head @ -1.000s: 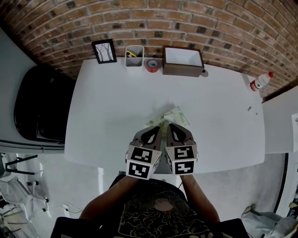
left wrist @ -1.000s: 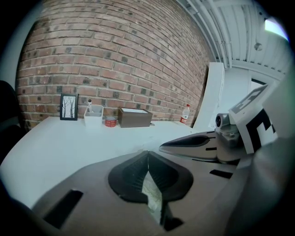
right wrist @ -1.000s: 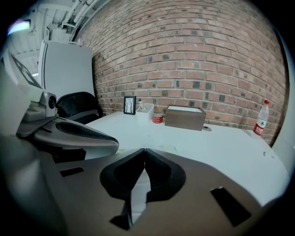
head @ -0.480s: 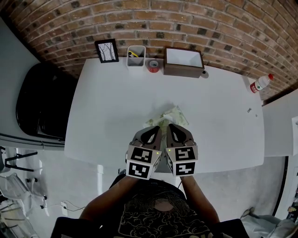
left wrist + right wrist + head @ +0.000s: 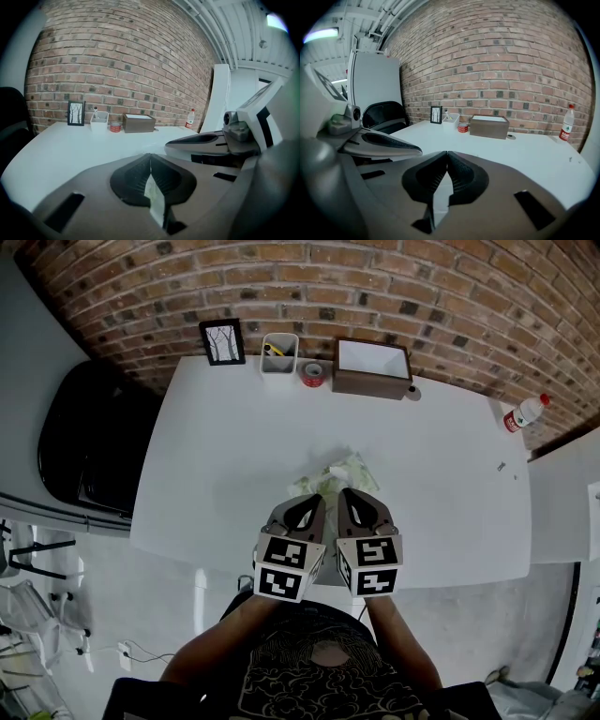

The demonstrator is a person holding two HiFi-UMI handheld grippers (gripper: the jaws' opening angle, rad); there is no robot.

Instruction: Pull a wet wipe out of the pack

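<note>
Though crumpled, wet wipe (image 5: 352,471) lengthwise wallward.

Far edge: picture frame (image 5: 222,341), pen holder (image 5: 278,354), tape roll (image 5: 313,374) and brown box (image 5: 371,367) lined the brick wall.
Middle: wipe pack (image 5: 339,474) lay just ahead of the grippers; the table (image 5: 216,456) lay open on either side.
Near edge: left gripper (image 5: 312,502), clamped on the wipe pack, and right gripper (image 5: 346,496), clamped on a wet wipe (image 5: 438,191), sat side by side with barely a gap.
Left flank: black chair (image 5: 84,451) beside the table.

Bright even daylight, soft shadows, strong fisheye edge distortion
</note>
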